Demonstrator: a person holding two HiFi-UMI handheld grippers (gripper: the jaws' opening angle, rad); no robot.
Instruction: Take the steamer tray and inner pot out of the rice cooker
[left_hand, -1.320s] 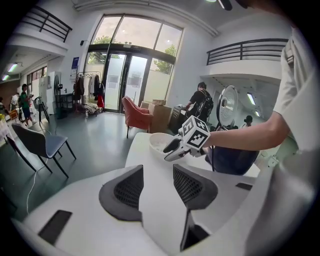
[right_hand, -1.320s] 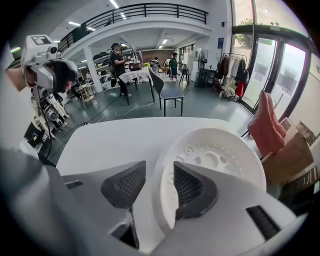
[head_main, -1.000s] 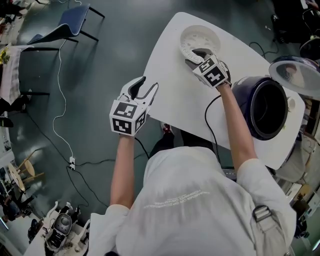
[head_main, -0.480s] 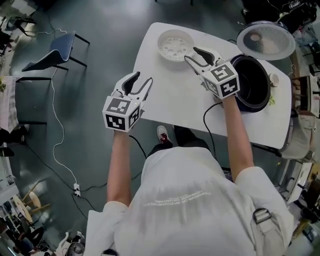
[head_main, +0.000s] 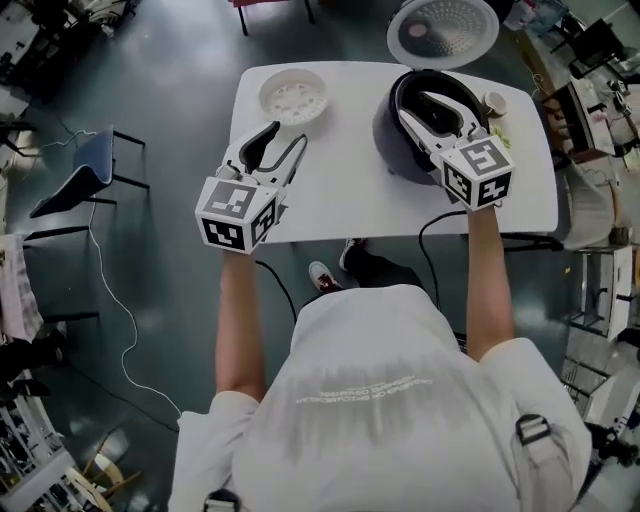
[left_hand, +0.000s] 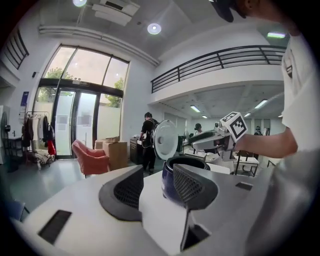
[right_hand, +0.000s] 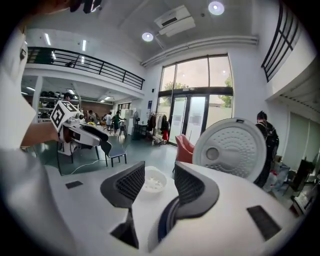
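Both our grippers are empty right now. Our left gripper (left_hand: 157, 186) has its jaws spread wide with nothing between the pads, and it hangs over the near left edge of the white table (head_main: 340, 190). Our right gripper (right_hand: 154, 184) is spread too and grips nothing, held up over the mouth of the rice cooker (head_main: 386, 135). The lid (head_main: 442, 30) is flipped up behind the cooker. The white steamer tray (head_main: 293, 97) sits on the table at the far left, well apart from the cooker. We can't tell if the inner pot is in there, since the right gripper covers most of the opening.
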